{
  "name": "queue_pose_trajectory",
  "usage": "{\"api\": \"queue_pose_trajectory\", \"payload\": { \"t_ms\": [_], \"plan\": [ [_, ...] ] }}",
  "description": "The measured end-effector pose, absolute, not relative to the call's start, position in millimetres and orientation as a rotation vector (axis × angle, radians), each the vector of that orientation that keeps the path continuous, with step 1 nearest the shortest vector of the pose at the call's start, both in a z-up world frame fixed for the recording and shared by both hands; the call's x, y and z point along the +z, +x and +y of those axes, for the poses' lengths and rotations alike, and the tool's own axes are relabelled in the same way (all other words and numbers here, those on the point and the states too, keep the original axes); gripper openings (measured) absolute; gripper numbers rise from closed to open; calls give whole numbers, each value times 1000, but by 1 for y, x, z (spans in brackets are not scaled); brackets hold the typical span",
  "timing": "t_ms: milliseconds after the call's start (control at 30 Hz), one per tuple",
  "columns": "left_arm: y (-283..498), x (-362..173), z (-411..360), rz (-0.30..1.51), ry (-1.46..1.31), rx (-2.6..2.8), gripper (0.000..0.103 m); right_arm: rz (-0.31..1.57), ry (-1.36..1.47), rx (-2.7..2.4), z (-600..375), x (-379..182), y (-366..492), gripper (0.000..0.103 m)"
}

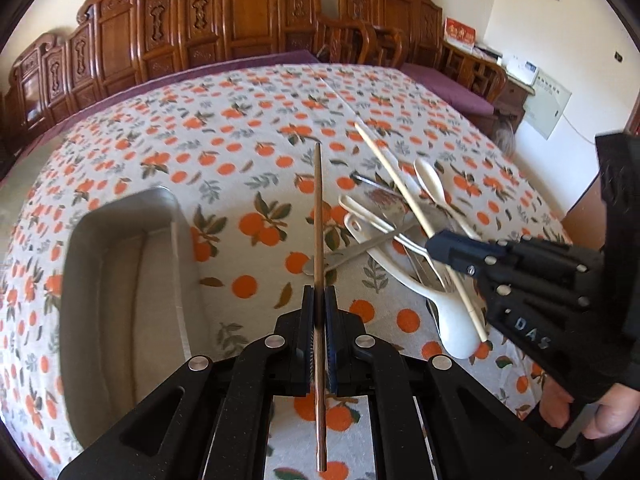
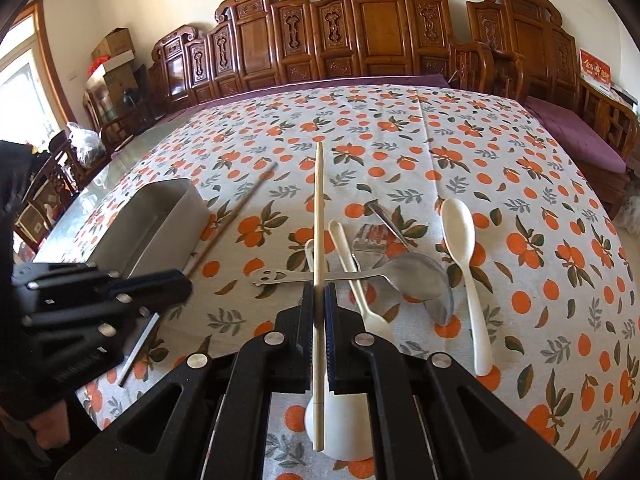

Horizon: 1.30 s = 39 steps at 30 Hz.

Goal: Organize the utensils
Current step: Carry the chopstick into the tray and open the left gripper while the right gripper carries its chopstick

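Note:
My left gripper point(image 1: 319, 300) is shut on a brown chopstick point(image 1: 318, 216) that points away over the table, just right of the steel tray point(image 1: 116, 264). My right gripper point(image 2: 319, 300) is shut on a pale chopstick point(image 2: 319, 208), held above the utensil pile. In the left wrist view the right gripper point(image 1: 436, 246) holds that pale chopstick point(image 1: 384, 160) tilted over the pile. In the right wrist view the left gripper point(image 2: 176, 284) holds the brown chopstick point(image 2: 236, 212) beside the tray point(image 2: 160, 216). The pile holds white spoons point(image 2: 464, 248), metal spoons point(image 2: 416, 276) and a fork point(image 2: 372, 236).
The table wears an orange-print cloth point(image 2: 400, 144). A white ladle-style spoon point(image 1: 452, 328) lies at the near side of the pile. Carved wooden chairs point(image 2: 376, 28) line the far edge. A grey strip point(image 2: 138, 348) lies on the cloth near the left gripper.

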<state>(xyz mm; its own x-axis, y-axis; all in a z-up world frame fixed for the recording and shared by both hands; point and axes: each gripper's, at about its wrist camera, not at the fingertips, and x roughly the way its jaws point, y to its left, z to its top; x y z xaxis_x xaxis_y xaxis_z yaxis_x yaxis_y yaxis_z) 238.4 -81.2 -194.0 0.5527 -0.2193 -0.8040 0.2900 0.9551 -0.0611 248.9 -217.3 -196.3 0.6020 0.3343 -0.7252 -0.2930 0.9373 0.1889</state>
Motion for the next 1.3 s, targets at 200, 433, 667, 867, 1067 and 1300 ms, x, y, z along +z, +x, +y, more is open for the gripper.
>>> {"api": "queue_pose_trajectory", "payload": {
  "t_ms": [200, 433, 667, 867, 1067, 1300],
  "plan": [
    [233, -179, -64, 906, 82, -281, 4, 848, 40, 376, -211, -196, 247, 6],
    [231, -166, -44, 880, 70, -270, 4, 844, 35, 385, -207, -195, 245, 6],
    [235, -156, -19, 852, 42, -244, 4, 844, 28, 395, -203, -196, 246, 6],
    [235, -155, 3, 841, 42, -211, 4, 841, 24, 409, -198, -195, 246, 6],
    [234, -174, 28, 867, 11, -160, 4, 841, 16, 419, -192, -195, 244, 6],
    [237, -190, 49, 901, -6, -115, 4, 845, 9, 420, -189, -196, 242, 6]
  ]
}}
